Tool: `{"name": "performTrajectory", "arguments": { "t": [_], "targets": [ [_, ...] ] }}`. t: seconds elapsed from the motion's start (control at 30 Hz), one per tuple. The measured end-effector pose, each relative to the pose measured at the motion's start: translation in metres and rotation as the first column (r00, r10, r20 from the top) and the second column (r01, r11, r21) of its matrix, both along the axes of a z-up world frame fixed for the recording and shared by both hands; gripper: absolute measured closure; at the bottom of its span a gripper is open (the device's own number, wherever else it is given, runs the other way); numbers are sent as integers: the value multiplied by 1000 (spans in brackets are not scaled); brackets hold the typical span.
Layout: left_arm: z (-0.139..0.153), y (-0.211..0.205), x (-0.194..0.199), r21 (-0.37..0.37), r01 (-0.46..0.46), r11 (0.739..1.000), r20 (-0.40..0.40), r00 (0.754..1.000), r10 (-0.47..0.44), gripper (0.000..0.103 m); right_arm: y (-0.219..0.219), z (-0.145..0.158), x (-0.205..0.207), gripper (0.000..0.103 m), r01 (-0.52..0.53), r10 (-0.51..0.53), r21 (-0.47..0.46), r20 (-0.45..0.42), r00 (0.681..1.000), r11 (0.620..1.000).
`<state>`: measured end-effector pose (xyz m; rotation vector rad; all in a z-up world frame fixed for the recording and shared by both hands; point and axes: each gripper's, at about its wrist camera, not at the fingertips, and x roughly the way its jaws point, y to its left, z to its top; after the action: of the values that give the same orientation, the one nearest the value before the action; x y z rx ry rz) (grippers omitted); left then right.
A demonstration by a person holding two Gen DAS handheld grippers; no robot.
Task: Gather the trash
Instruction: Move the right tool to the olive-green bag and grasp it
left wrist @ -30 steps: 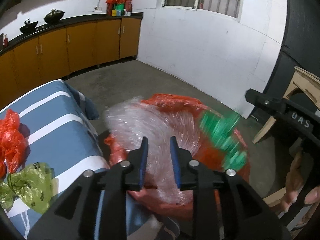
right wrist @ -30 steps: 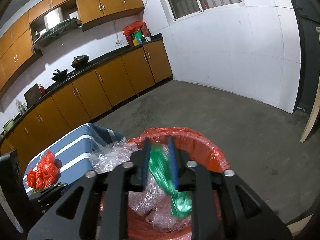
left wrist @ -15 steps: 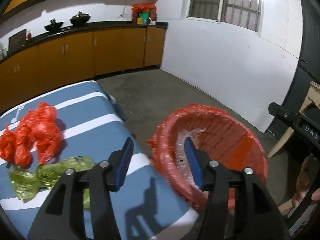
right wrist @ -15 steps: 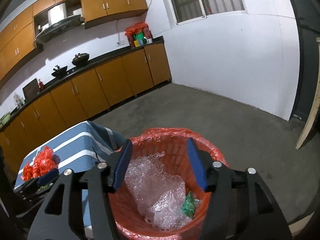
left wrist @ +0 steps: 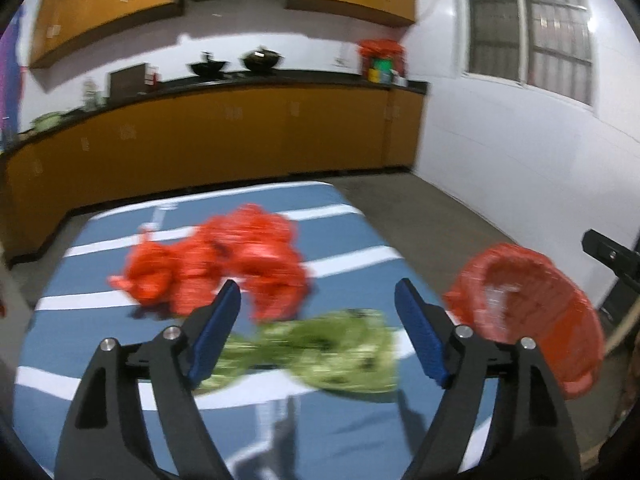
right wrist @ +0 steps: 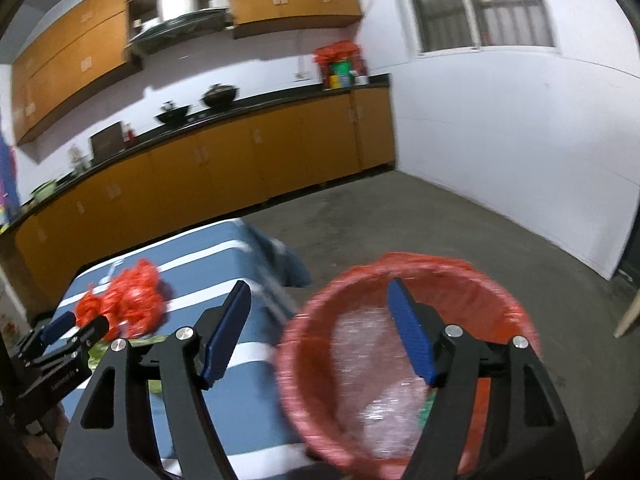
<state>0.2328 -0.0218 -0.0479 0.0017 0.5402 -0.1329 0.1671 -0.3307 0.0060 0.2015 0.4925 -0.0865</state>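
On the blue-striped worktop (left wrist: 100,364), a crumpled red bag (left wrist: 224,268) touching a green bag (left wrist: 320,352) (both blurred). Above them, left gripper (left wrist: 318,328) spread wide, empty. Over the red-lined bin (right wrist: 320,360) with bubble wrap (right wrist: 380,368) inside, right gripper (right wrist: 318,324) likewise released.

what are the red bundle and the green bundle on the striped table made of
Both look like thin plastic bags. The red bundle is crumpled and knotted with a slight sheen. The green bundle is wrinkled and flattened, with dark marks that may be print. Motion blur leaves the finish uncertain.
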Motion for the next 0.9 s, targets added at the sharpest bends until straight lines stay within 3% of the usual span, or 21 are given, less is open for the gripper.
{"name": "performTrajectory", "arguments": {
  "t": [0.17, 0.37, 0.5, 0.9],
  "targets": [
    [3, 63, -14, 13, -162, 987, 33, 986, 162, 20, 54, -5, 18, 32, -127, 127, -11, -10, 992, 992],
    [0, 123, -31, -3, -293, 956, 12, 956, 293, 19, 126, -23, 39, 33, -278, 276, -35, -59, 959, 960],
    [-6, 149, -40, -5, -338, 941, -9, 941, 338, 19, 168, -41, 54, 34, -349, 341, -48, -125, 932, 936],
    [-15, 188, -51, -40, -403, 914, -44, 915, 401, 19, 218, -70, 81, 39, -398, 369, -66, -265, 891, 915]
  ]
}}
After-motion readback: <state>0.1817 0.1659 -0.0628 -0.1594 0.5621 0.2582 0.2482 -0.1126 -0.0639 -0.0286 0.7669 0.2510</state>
